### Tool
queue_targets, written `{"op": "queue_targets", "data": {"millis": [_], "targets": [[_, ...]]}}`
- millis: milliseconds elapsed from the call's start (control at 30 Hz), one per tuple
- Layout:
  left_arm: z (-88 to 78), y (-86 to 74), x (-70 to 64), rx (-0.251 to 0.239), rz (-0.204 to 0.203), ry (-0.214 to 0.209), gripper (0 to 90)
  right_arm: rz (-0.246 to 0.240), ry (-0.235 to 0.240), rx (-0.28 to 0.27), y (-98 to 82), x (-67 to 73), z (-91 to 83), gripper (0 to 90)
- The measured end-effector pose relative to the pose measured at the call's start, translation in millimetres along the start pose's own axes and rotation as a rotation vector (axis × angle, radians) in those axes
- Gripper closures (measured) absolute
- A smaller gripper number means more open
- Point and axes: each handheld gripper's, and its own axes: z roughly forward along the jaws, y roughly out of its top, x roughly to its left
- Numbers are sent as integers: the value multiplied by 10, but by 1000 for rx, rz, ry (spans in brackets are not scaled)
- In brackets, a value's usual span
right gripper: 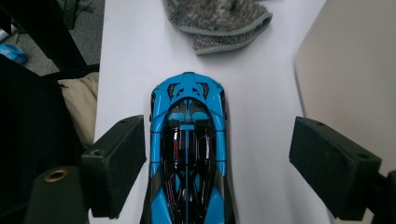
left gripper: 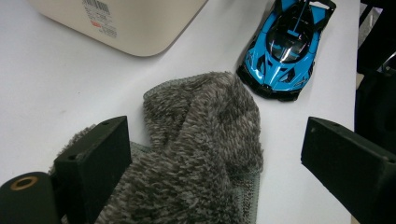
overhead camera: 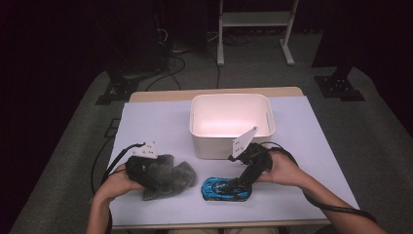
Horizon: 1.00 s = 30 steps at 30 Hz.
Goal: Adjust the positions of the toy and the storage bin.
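Nearest the person, a toy car (overhead camera: 225, 188) lies flat on the white table (overhead camera: 311, 146), close to its front edge. It has a glossy hard body in bright blue with black panels, a low wedge shape, a dark glazed cabin and a thin blue spine running along the roof. In the right gripper view the car (right gripper: 187, 154) sits between the two black jaws of the right tongs (overhead camera: 238, 184). These tongs stand wide apart; the left jaw is just beside the car's flank, the right jaw well clear of it, and neither pad presses on it. The jaws are blocky, matte and slightly grainy.

Just to the left of the car is a grey cloth (overhead camera: 168, 176), fuzzy and thick-piled like fleece, bunched into soft folds with a stitched hem along one edge. The left tongs (overhead camera: 143, 173) rest over it with jaws spread open; the cloth (left gripper: 201, 154) lies between them, one jaw touching its pile and the other well off it.

Farther back stands a white plastic bin (overhead camera: 231, 122), rectangular with rounded corners, smooth walls and a cut-out handle. A printed barcode label shows on its wall in the left gripper view.
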Motion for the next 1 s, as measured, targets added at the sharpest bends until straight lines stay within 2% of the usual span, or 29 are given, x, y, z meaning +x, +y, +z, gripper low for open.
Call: {"op": "queue_targets", "data": {"millis": [500, 1000], "targets": [[-5, -7, 0, 4, -2, -4, 74, 2, 11, 31, -159, 48, 423, 137], [-4, -10, -1, 2, -8, -6, 74, 0, 16, 33, -245, 88, 607, 124]]}}
